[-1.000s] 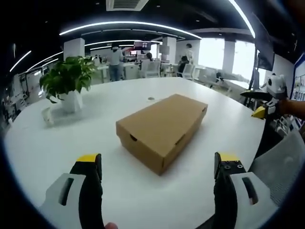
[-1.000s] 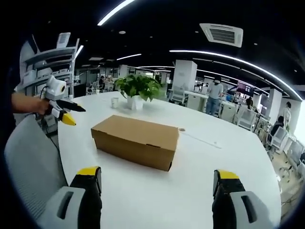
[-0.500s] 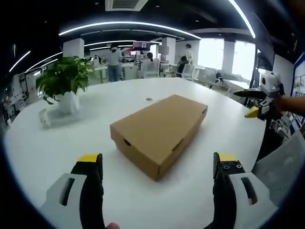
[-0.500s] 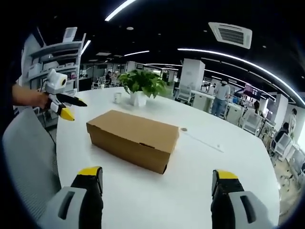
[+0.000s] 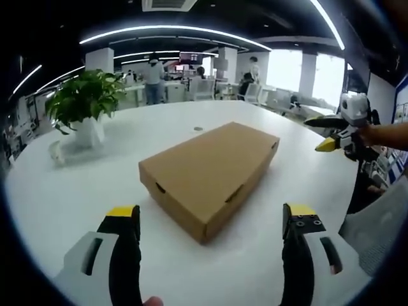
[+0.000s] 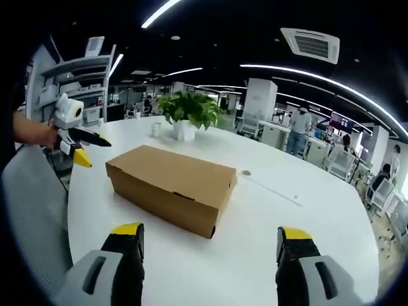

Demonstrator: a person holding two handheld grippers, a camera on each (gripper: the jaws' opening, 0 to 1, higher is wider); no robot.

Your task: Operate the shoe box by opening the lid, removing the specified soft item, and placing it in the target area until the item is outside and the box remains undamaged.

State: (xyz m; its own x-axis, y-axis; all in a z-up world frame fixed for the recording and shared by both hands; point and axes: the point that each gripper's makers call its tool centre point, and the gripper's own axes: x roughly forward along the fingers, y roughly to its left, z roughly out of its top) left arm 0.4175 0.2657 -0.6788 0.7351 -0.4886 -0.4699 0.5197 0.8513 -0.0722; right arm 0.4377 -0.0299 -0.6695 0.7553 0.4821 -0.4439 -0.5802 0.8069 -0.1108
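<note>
Plant: leafy green potted plant in a white pot (image 5: 85,105) stood far left on my round white table (image 5: 57,191) | closed brown cardboard shoe box (image 5: 210,172) lay mid-table, lid on, ahead of my left gripper (image 5: 210,223), jaws spread, empty | right gripper (image 6: 210,239) likewise spread, holding nothing, box just beyond it.

table (image 5: 76,185): bare around shoe box (image 5: 207,172) | obstacle: plant (image 5: 83,105) far side
</note>
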